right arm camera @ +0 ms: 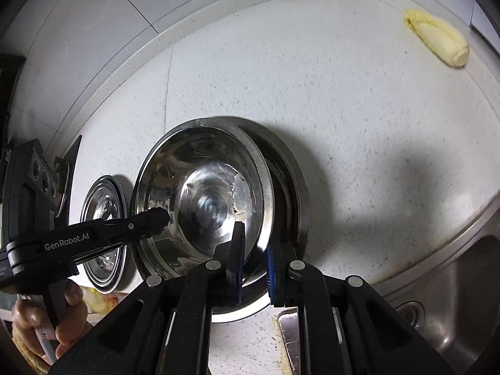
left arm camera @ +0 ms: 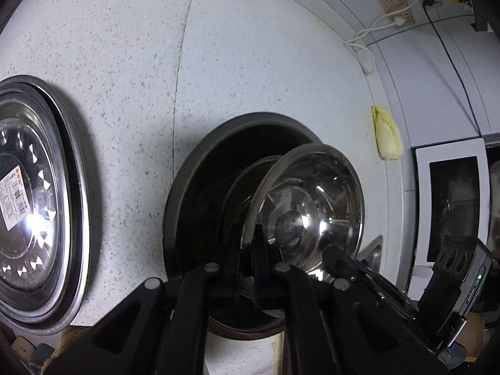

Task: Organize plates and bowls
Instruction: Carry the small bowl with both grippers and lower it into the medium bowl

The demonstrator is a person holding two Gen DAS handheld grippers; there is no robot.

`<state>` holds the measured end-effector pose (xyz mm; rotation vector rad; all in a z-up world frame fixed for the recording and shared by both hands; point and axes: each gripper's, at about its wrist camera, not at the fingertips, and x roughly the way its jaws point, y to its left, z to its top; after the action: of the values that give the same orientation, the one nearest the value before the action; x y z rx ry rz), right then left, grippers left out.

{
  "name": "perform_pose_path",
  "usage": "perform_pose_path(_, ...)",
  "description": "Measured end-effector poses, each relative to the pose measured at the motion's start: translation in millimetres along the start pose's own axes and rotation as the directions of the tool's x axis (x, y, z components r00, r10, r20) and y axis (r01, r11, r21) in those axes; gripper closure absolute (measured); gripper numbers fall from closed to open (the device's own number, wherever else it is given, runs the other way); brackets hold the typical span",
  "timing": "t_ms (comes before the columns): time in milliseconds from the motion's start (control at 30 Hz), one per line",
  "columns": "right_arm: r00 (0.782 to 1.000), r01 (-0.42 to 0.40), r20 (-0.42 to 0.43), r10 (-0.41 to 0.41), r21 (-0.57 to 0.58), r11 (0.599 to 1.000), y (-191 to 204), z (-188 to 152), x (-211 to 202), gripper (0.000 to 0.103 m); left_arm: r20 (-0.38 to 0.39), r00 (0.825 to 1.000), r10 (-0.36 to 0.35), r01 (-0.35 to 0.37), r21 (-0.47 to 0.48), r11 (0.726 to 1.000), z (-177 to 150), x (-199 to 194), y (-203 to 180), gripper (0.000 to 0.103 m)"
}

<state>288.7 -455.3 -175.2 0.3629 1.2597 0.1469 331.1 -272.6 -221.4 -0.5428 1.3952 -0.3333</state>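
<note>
A speckled white stone countertop (right arm camera: 359, 118) carries a round dark metal pan (left arm camera: 200, 187). Tilted over the pan sits a shiny round stainless-steel bowl (right arm camera: 200, 187), its rim pinched on opposite sides by both nearly closed claws: the black left gripper (left arm camera: 248, 250), lettered "GenRobot.AI", and the black, blue-padded right gripper (right arm camera: 254, 250). A labelled steel plate (left arm camera: 34, 203) lies left.

Counter (right arm camera: 359, 118) open right of dark pan (right arm camera: 297, 200); plates (left arm camera: 34, 206) crowd left, sink (right arm camera: 453, 297) bounds right.
</note>
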Motion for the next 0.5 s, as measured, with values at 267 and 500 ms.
perform_pose_path(267, 1.0, 0.001, -0.022, -0.001, -0.011, 1.0, 4, -5, 9, 0.091, 0.012, 1.0, 0.015, -0.015, 0.0, 1.0, 1, 0, -3, 0.097)
perform_pose_path(500, 0.999, 0.024, -0.025, -0.025, -0.039, 0.999, 8, -2, 13, 0.091, 0.032, 0.999, 0.02, -0.02, 0.004, 1.0, 3, -6, 1, 0.097)
